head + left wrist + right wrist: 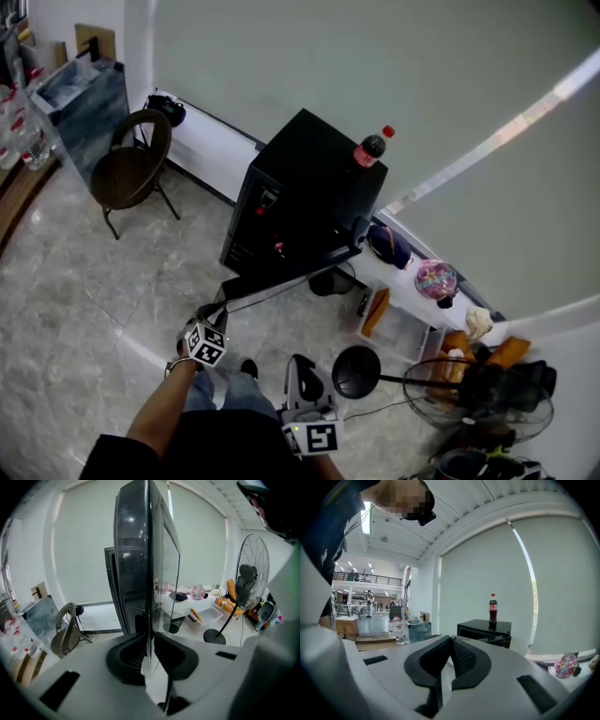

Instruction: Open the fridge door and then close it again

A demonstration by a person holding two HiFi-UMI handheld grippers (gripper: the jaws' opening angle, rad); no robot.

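A black mini fridge (309,187) stands against the wall with a cola bottle (372,148) on top. Its door (281,281) is swung out toward me and shows edge-on as a thin line. My left gripper (214,316) is shut on the free edge of that door. In the left gripper view the door edge (150,573) runs straight up from between the pads of the left gripper (151,641). My right gripper (298,370) hangs low beside my leg, away from the fridge. In its own view the right gripper (450,641) is shut on nothing, with the fridge (485,630) and bottle (492,609) ahead.
A brown chair (131,169) stands left of the fridge. A floor fan (469,384) and its round base (356,370) stand to the right. A dark bin (330,279), a plastic tray (398,328) and a pink item (436,279) sit by the low white ledge.
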